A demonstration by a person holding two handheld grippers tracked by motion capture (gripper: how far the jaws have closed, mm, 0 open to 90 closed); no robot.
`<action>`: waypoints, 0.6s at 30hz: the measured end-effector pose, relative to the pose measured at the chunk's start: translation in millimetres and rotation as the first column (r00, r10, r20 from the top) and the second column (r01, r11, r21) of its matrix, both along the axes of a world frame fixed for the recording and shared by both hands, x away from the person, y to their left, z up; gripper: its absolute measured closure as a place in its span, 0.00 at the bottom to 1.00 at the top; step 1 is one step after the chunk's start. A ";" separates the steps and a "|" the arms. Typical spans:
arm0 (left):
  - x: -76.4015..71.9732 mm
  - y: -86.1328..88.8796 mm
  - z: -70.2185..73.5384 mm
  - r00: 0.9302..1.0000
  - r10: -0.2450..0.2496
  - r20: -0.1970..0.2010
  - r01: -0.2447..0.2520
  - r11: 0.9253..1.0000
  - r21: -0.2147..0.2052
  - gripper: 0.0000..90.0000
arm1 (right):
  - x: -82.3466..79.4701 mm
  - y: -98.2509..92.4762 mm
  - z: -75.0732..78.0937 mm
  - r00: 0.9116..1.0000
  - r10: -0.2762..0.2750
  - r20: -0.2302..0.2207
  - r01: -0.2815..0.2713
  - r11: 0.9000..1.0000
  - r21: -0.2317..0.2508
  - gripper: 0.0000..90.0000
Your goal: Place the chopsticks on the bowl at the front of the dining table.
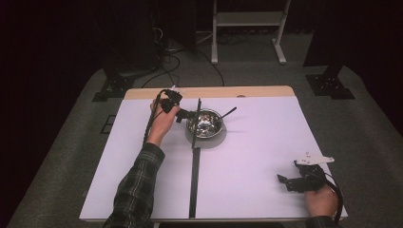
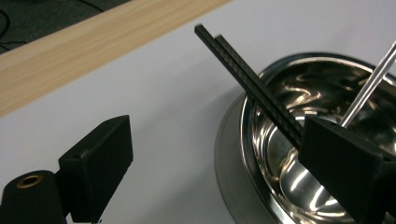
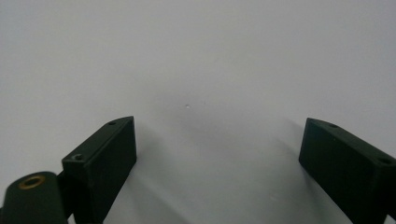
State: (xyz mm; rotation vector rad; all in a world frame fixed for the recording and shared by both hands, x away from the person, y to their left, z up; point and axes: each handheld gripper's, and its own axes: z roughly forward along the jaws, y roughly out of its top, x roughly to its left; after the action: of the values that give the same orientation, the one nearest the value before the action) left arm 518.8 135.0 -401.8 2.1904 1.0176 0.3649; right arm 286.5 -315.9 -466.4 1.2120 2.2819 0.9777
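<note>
When viewed from above, shows a white table (image 1: 256,156) with a pale wooden edge (image 1: 209,92) along its far side and dark floor all around. Near the middle of the far half, a shiny steel bowl (image 1: 219,124), upright on a round grey base (image 1: 209,142). Leaning out of the bowl toward the right, a thin metal handle (image 1: 229,112), tip raised above the table. Down the table's middle, from just short of the wooden edge to the near edge, a long black strip (image 1: 195,180), crossing the bowl at its left rim.

Just beside the bowl's left side, the left gripper (image 1: 185,115), held in the left hand (image 1: 161,124), with a plaid sleeve (image 1: 135,185) reaching in from the bottom. Jaws spread wide, gripping nothing. Seen along the left gripper view: one jaw above bare white table, the other above the bowl's bright inside, with the bowl's rim and the ribbed black strip lying between them. Part of the strip hidden behind the jaw over the bowl. Cannot tell whether that jaw touches the metal.

Toward the near right corner, well apart from the bowl, the right gripper (image 1: 283,183), held in the right hand (image 1: 322,199). Jaws spread wide as well and empty, with plain white table between them.
</note>
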 end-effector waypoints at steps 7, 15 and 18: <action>-5.8 -2.4 -10.2 1.000 -0.009 -0.003 0.009 1.000 0.010 0.10 | 0.0 0.0 0.0 1.000 0.000 0.000 0.000 1.000 0.000 0.11; -8.0 -4.8 -14.8 1.000 -0.018 -0.015 0.018 1.000 0.008 0.10 | 0.0 0.0 0.0 1.000 0.000 0.000 0.000 1.000 0.001 0.10; -8.7 -5.6 -14.9 1.000 -0.022 -0.014 0.022 1.000 0.006 0.10 | 0.0 0.0 0.0 1.000 0.000 0.000 0.000 1.000 0.000 0.11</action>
State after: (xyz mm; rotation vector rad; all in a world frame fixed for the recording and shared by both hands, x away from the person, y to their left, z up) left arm 510.2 129.4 -416.7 2.2111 1.0003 0.3433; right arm 286.5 -315.9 -466.4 1.2119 2.2819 0.9783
